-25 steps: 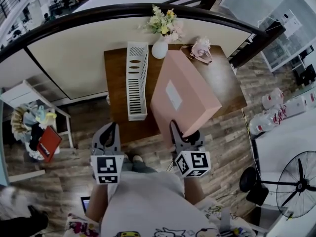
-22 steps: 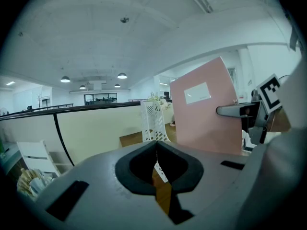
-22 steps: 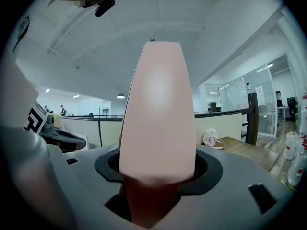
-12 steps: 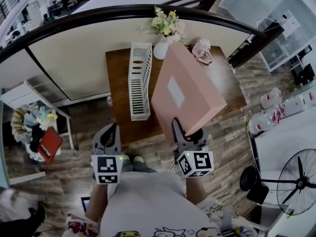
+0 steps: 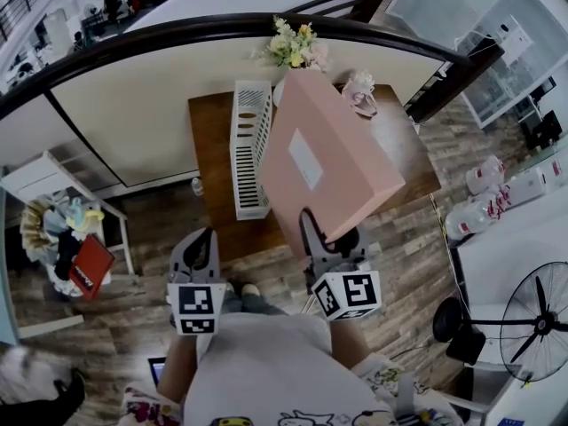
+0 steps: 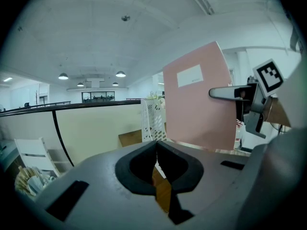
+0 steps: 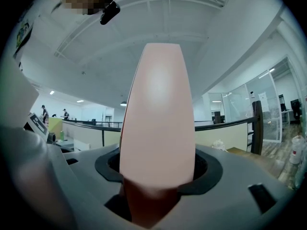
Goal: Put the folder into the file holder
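The right tongs (image 5: 330, 238) (image 7: 157, 176) are clamped on the near edge of the pink folder (image 5: 324, 158) (image 7: 157, 119), which is lifted off the worktop (image 5: 213, 149) and tilted, just right of the white slotted file holder (image 5: 249, 149). In the head view the folder's left edge overlaps the holder's right wall. The holder stands lengthwise on the worktop. A bunch of flowers (image 5: 295, 44) sits beyond the holder's far end, partly covered by the folder's far corner, and a small pale pink thing (image 5: 359, 91) lies further right of the holder, behind the folder. The left tongs (image 5: 197, 251) (image 6: 156, 171) hang near the holder's near end, off the worktop, jaws together with nothing between them.
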{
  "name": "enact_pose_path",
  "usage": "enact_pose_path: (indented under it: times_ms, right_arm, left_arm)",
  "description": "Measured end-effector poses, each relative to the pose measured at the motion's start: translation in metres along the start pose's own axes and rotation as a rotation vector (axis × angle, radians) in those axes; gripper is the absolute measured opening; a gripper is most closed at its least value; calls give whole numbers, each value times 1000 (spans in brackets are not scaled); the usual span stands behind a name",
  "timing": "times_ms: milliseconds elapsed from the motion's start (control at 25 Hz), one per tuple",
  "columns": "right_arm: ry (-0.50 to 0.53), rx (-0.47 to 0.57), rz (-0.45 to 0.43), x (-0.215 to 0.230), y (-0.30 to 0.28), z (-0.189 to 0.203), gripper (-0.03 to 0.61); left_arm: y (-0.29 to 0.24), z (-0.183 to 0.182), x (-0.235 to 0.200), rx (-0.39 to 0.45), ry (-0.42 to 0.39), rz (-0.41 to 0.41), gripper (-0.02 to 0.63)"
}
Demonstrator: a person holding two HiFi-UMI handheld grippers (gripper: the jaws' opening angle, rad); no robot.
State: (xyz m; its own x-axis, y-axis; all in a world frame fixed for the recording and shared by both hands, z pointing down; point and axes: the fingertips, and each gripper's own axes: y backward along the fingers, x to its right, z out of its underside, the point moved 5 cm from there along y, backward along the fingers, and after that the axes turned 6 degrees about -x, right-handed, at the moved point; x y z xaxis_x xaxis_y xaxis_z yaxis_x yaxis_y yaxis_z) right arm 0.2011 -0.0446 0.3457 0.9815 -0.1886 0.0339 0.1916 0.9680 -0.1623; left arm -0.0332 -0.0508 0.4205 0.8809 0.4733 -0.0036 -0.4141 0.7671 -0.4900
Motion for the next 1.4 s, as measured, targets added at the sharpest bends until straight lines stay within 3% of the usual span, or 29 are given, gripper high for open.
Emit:
enact_pose_path:
  times_ms: [400,1400]
  right_arm:
    - [-17,16,-32,-23,-26,-7,276]
    - [-11,48,59,-36,-110,0,276]
  left_arm:
    - [8,10,-9,-15,25,-27,6]
    - [-19,20,-4,-75,45,19,5]
